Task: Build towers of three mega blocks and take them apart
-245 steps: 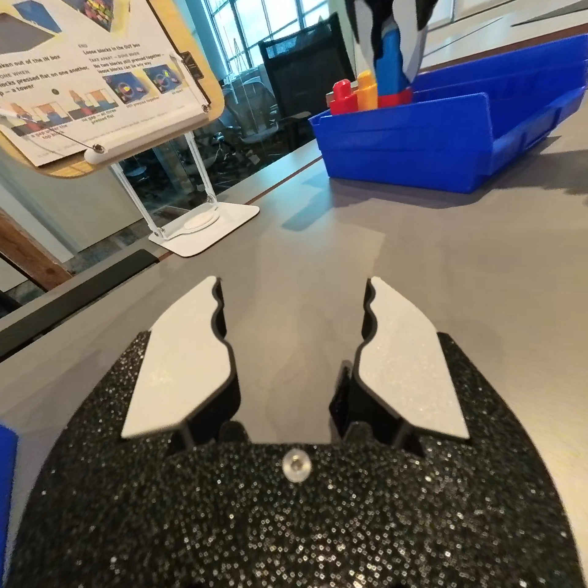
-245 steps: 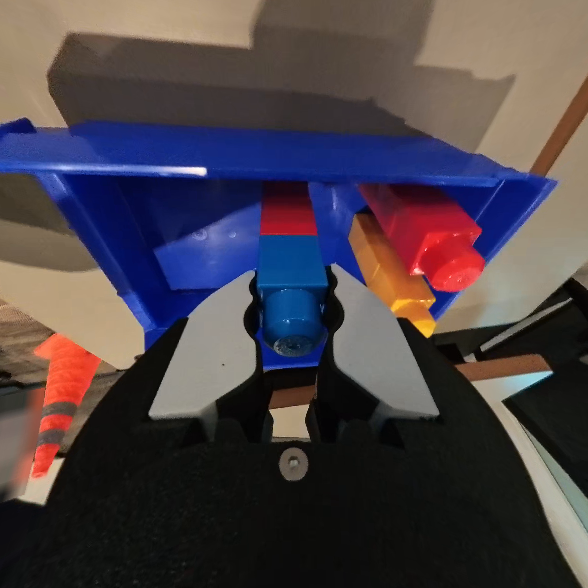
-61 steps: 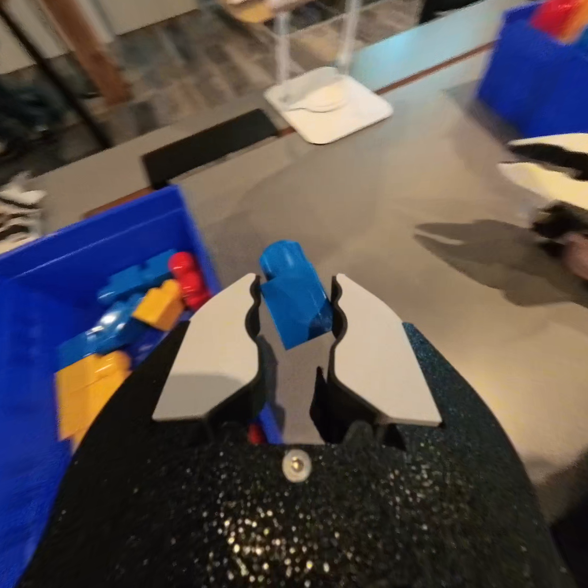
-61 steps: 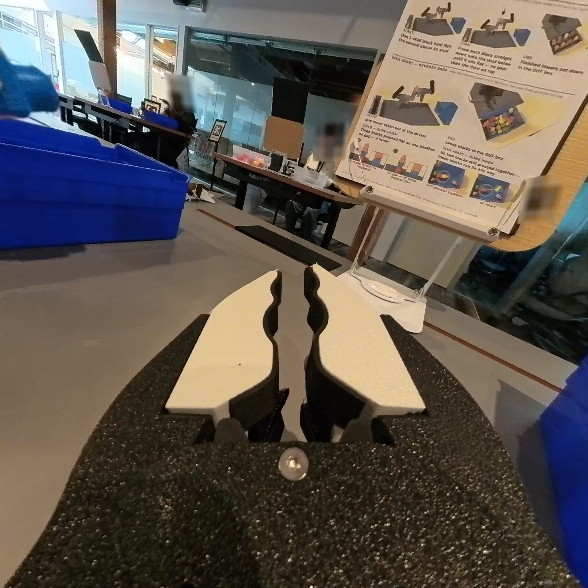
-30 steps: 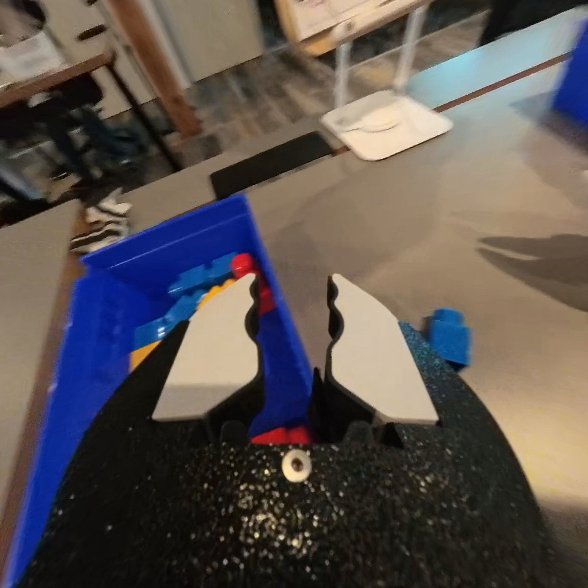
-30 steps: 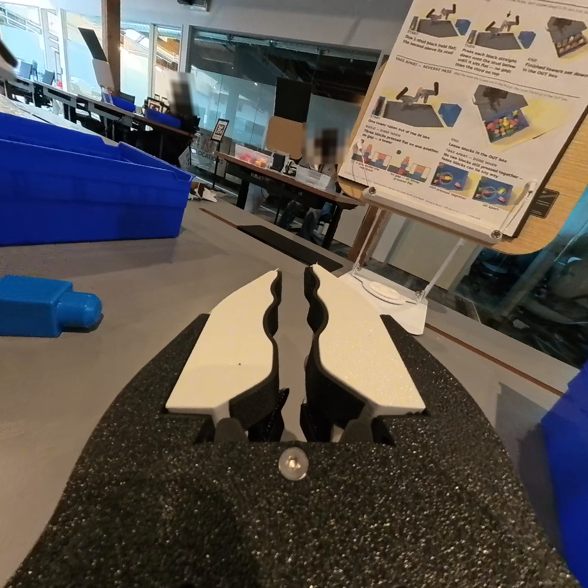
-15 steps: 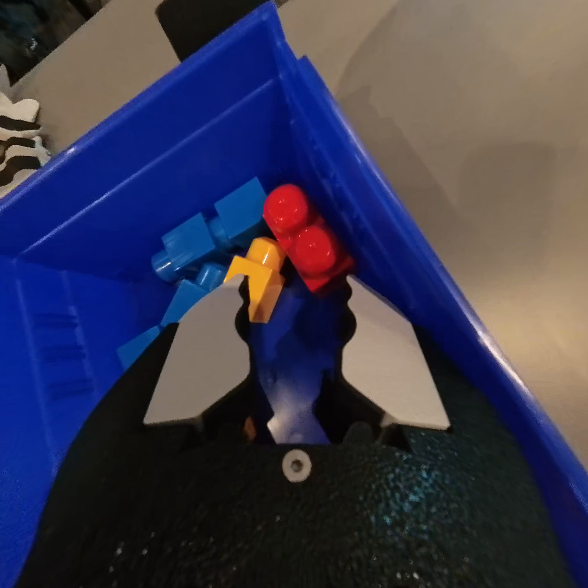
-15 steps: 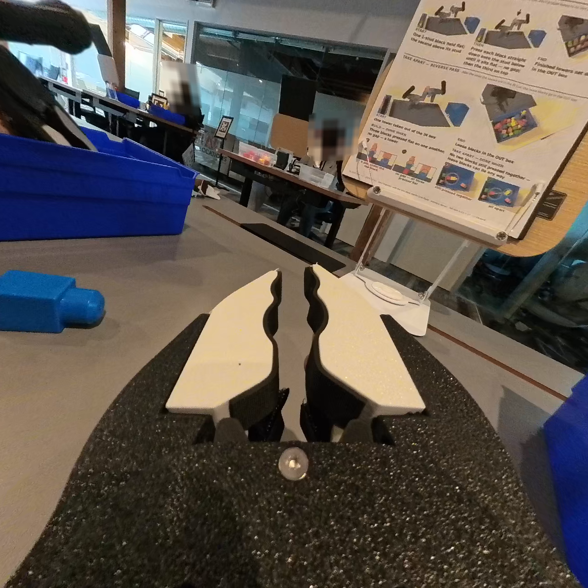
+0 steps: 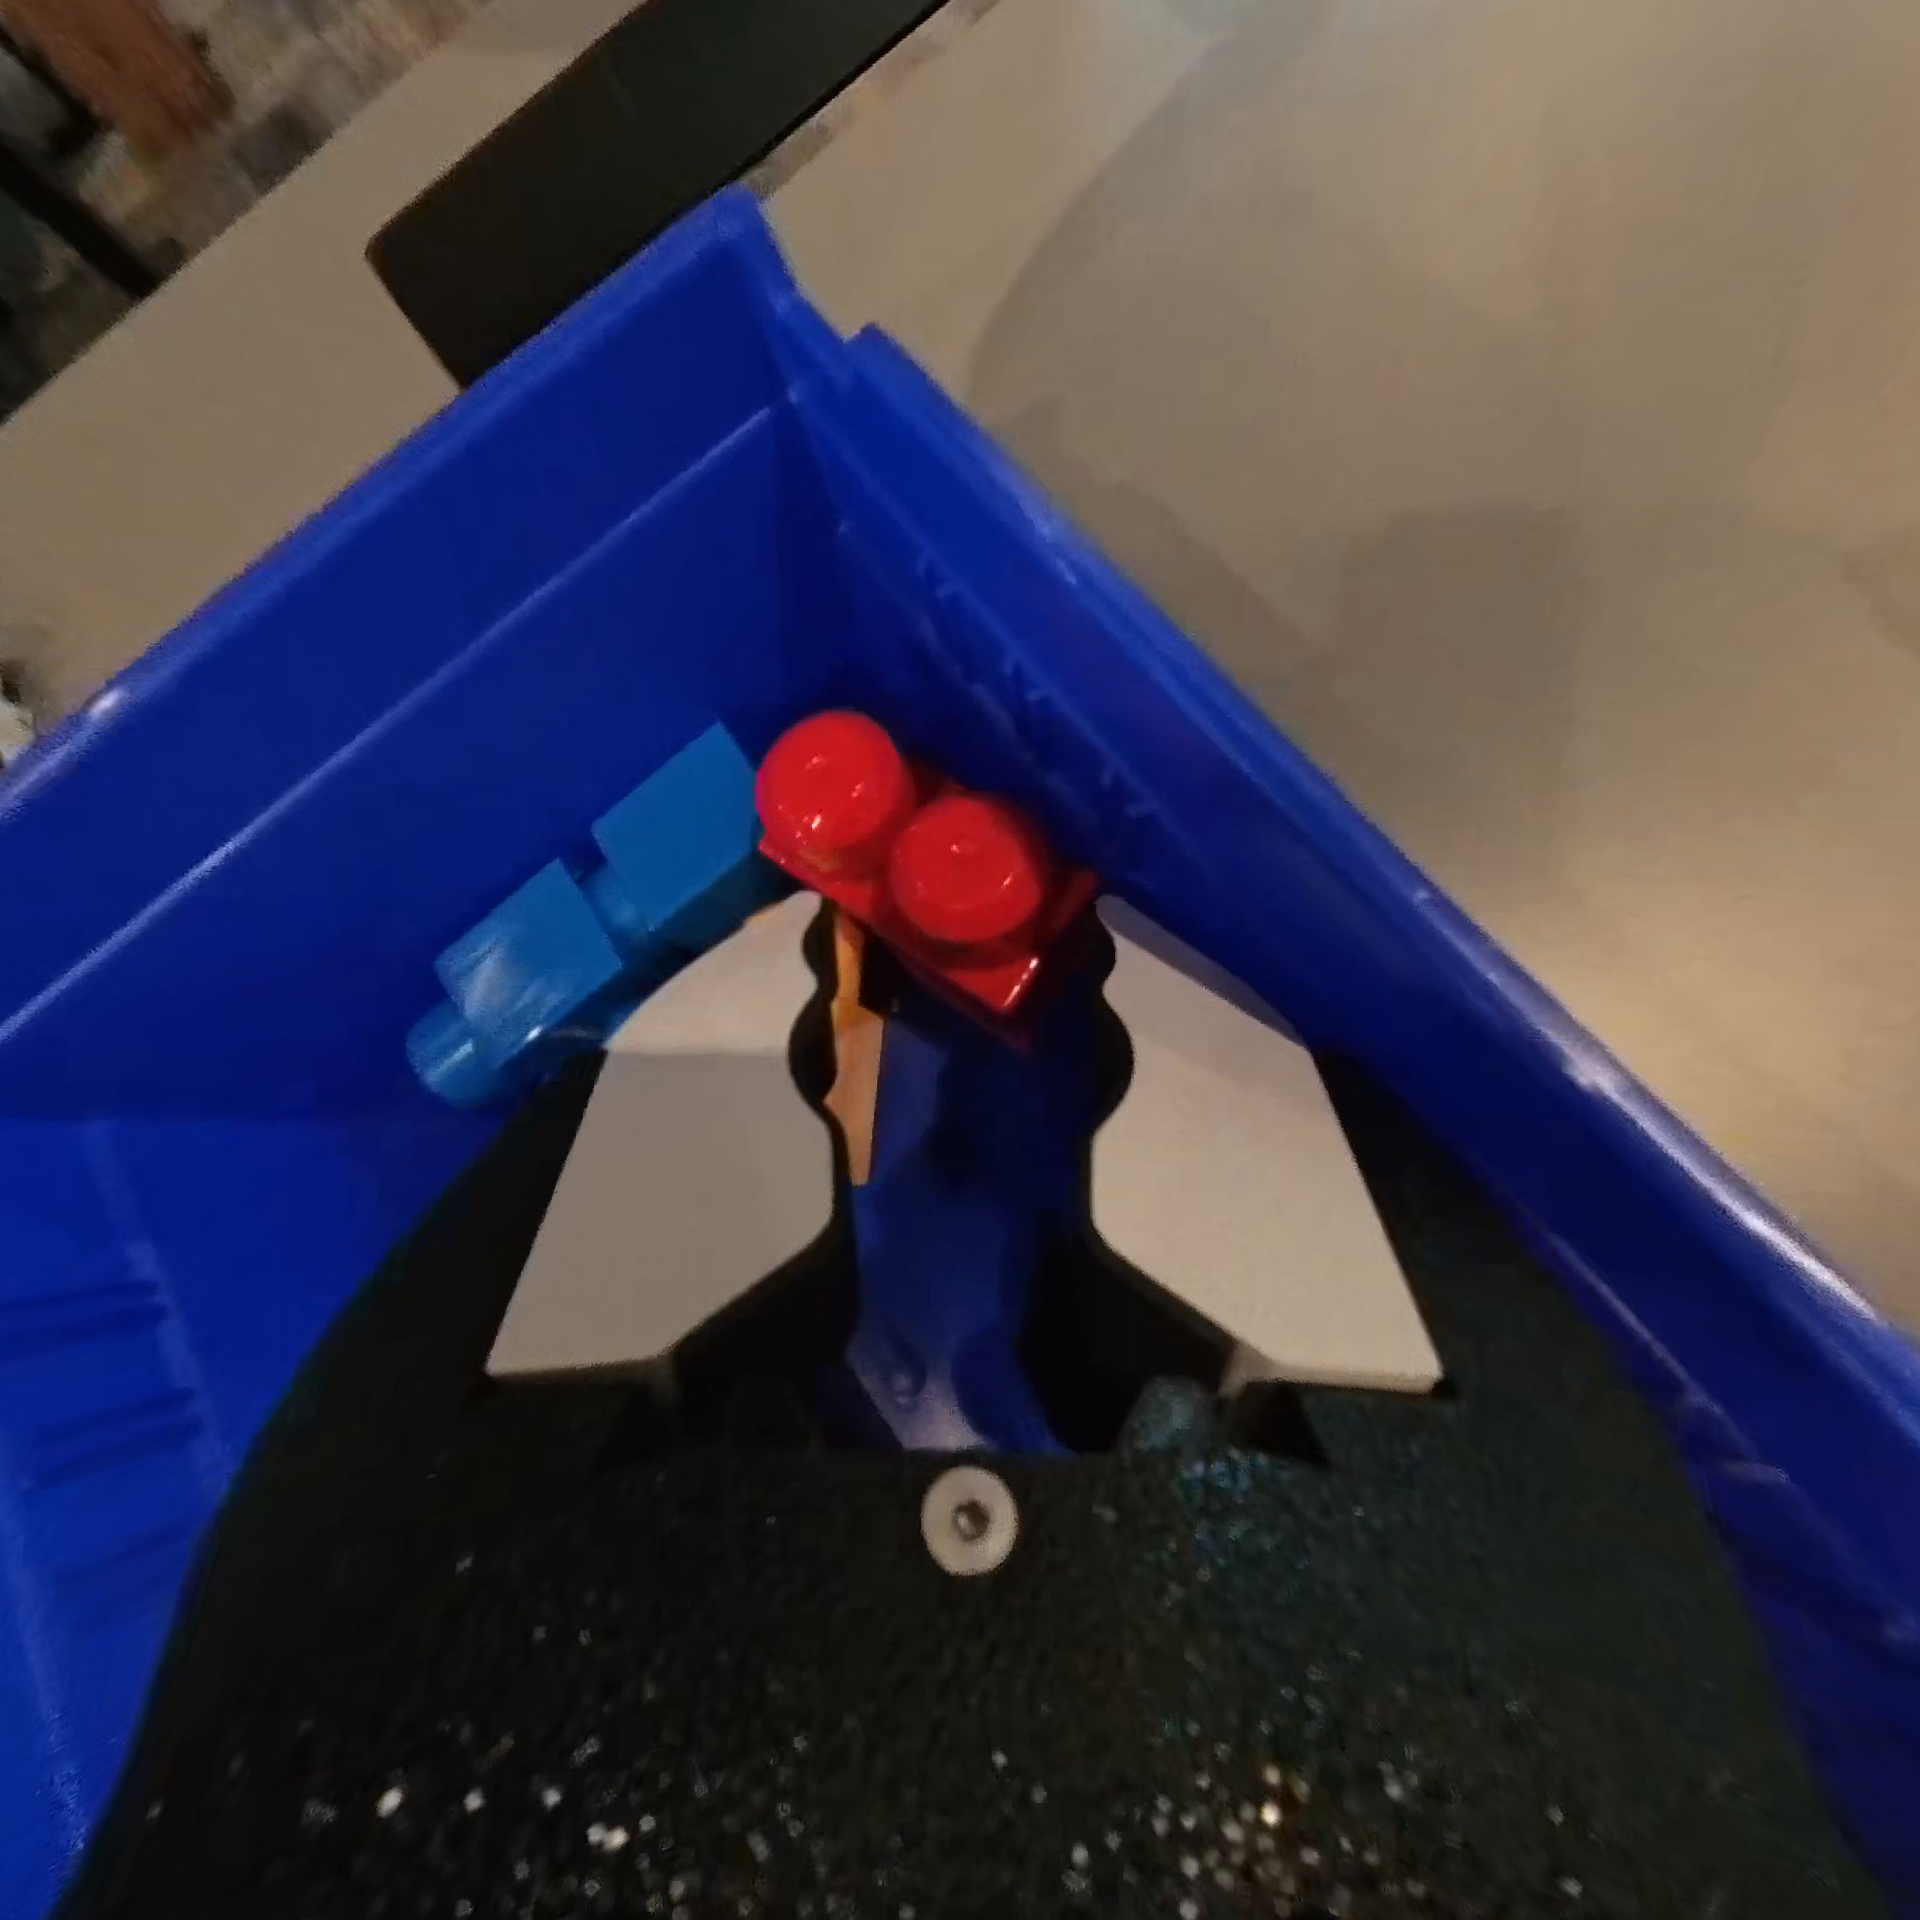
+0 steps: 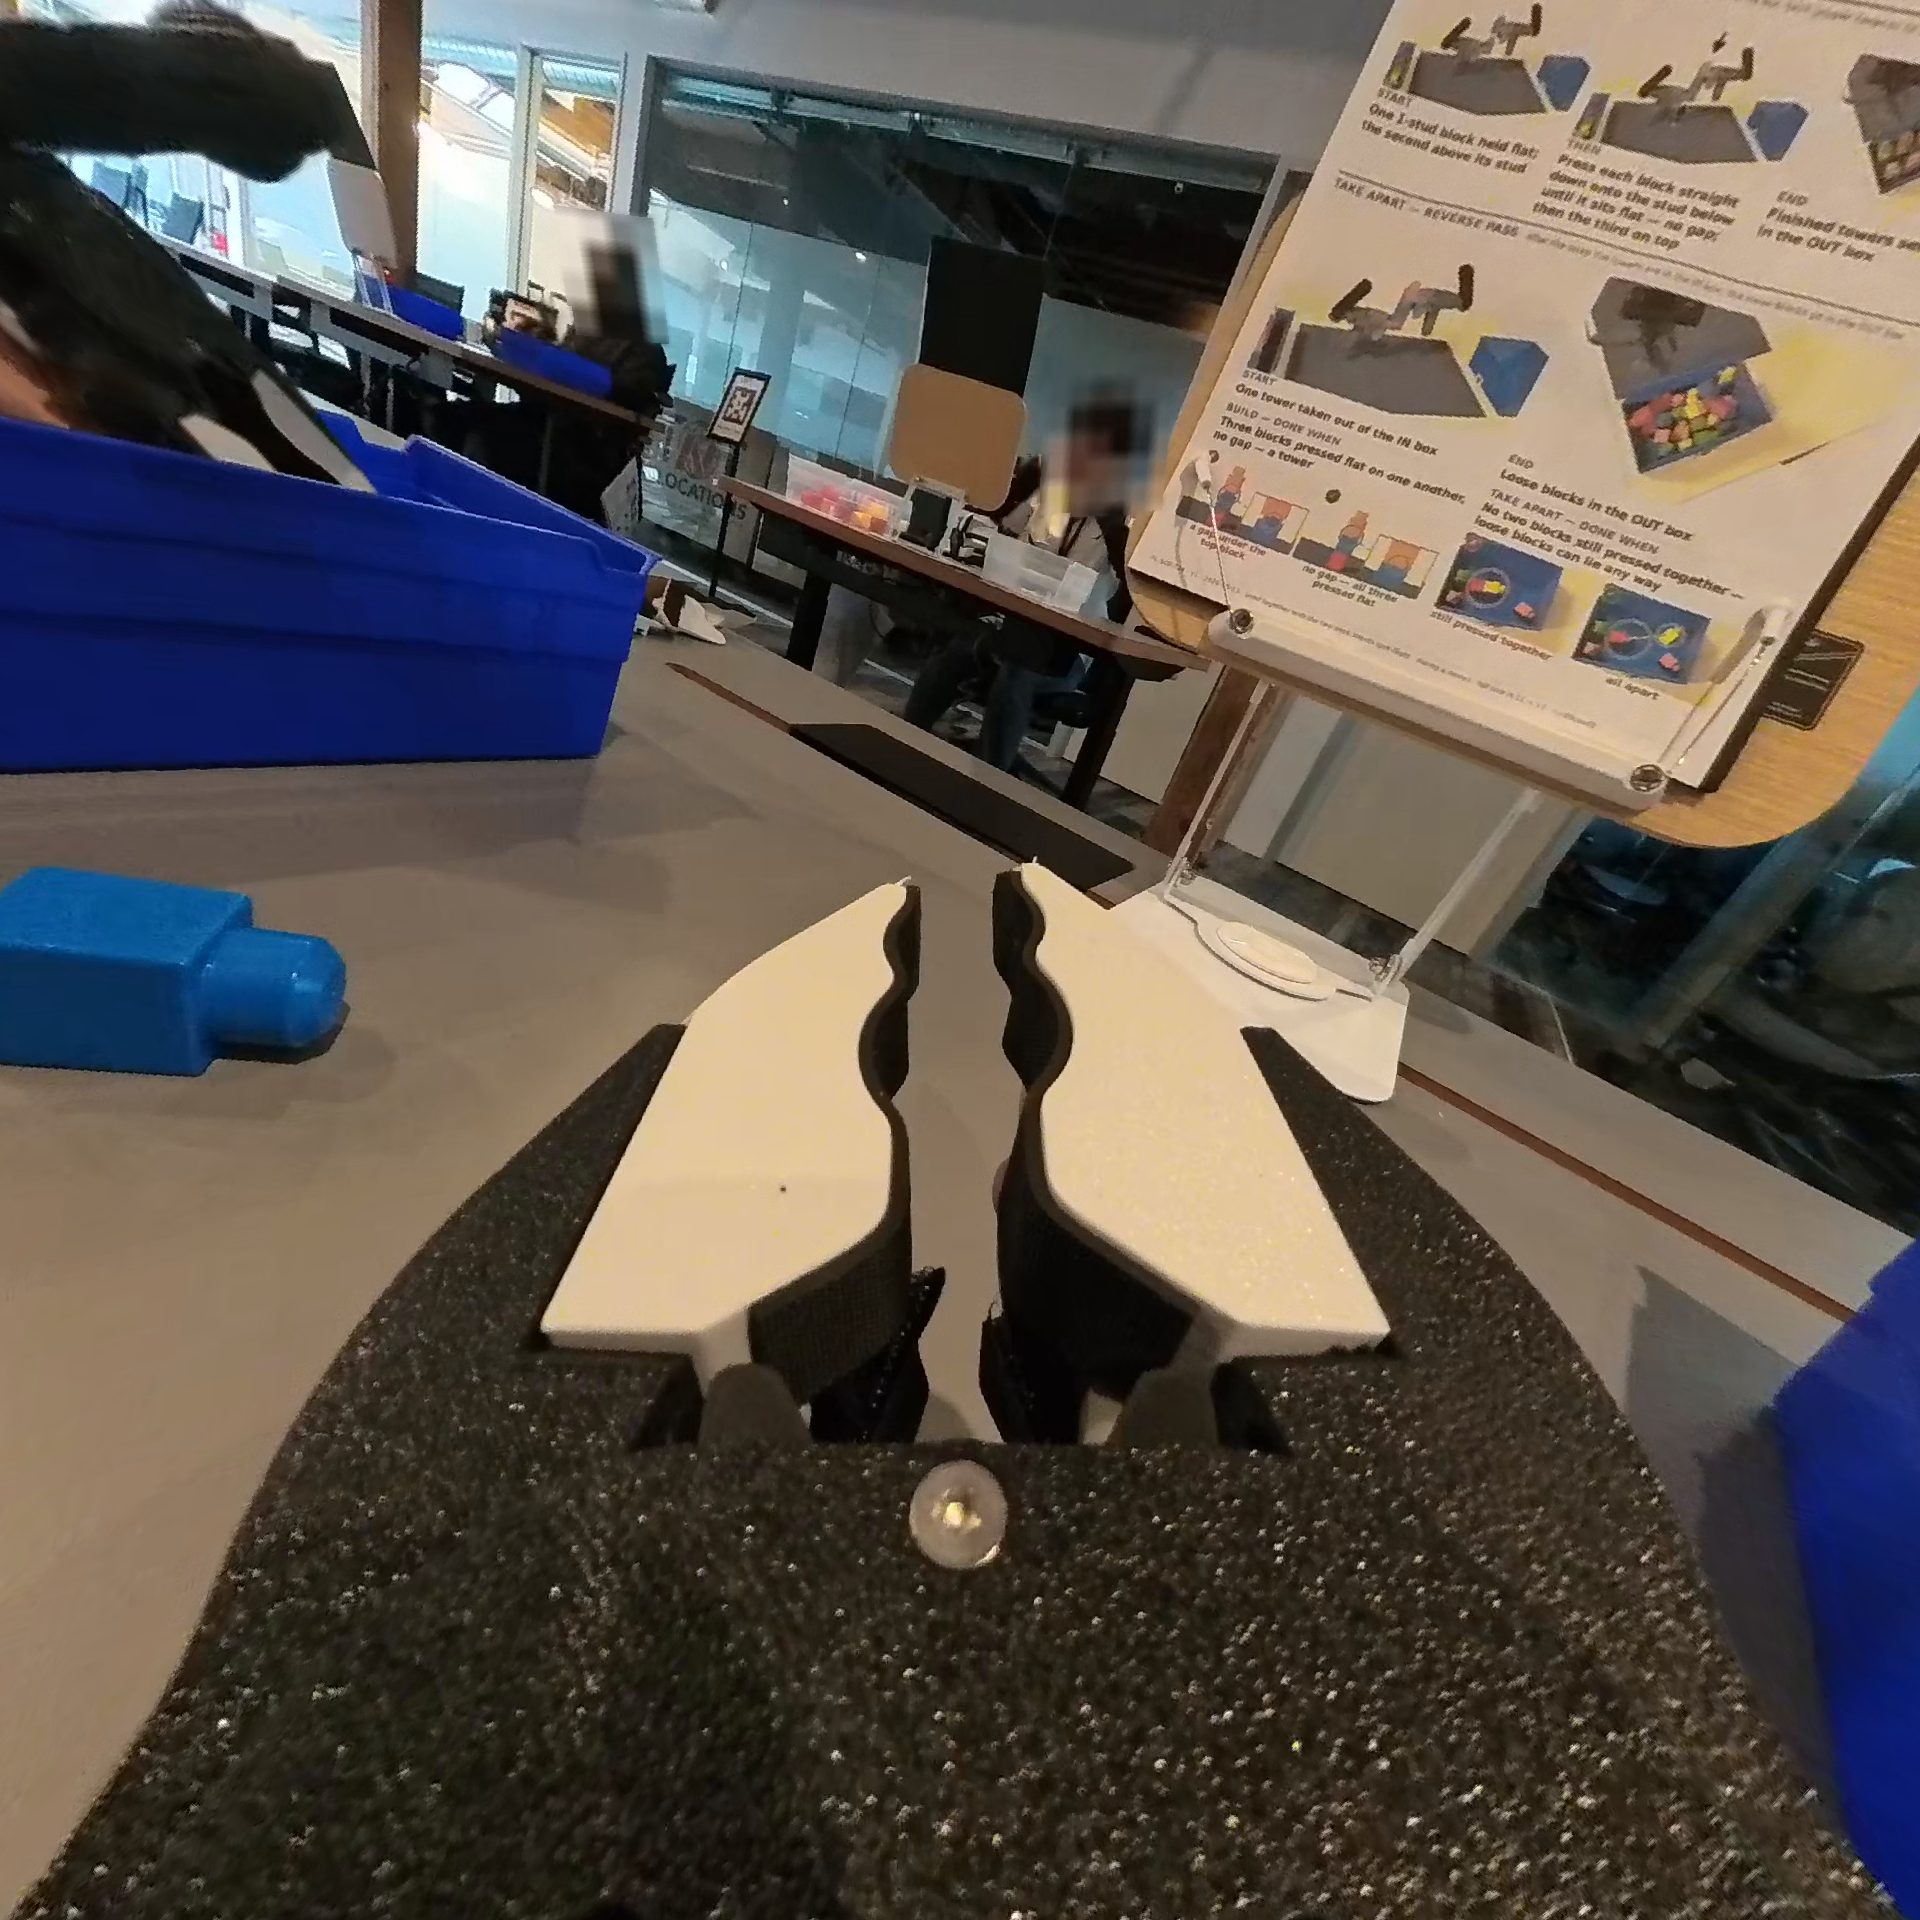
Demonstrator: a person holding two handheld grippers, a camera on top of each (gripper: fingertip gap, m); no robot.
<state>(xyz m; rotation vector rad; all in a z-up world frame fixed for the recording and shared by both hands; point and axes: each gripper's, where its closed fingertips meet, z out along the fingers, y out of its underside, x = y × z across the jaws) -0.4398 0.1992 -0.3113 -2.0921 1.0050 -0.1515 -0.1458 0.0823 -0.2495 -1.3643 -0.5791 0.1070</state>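
In the left wrist view my left gripper [image 9: 951, 935] is open, deep in the corner of a blue bin [image 9: 1195, 831]. A red two-stud block [image 9: 914, 883] lies at its fingertips, against the bin wall. An orange block [image 9: 857, 1049] shows as a sliver between the jaws, mostly hidden by the left finger. Joined blue blocks [image 9: 613, 914] lie to the left. In the right wrist view my right gripper [image 10: 956, 904] is nearly shut and empty, low over the grey table. A blue one-stud block [image 10: 156, 977] lies on its side to its left.
The blue bin [image 10: 312, 623] stands at the table's far left, with the left gripper [image 10: 156, 343] reaching into it. A white stand with an instruction board [image 10: 1558, 364] is at the back right. Another blue bin's edge [image 10: 1849, 1507] is close on the right.
My left gripper swung from above the table into the bin and went down into its corner, up to the red block. The orange block is now mostly covered. The right gripper stayed put.
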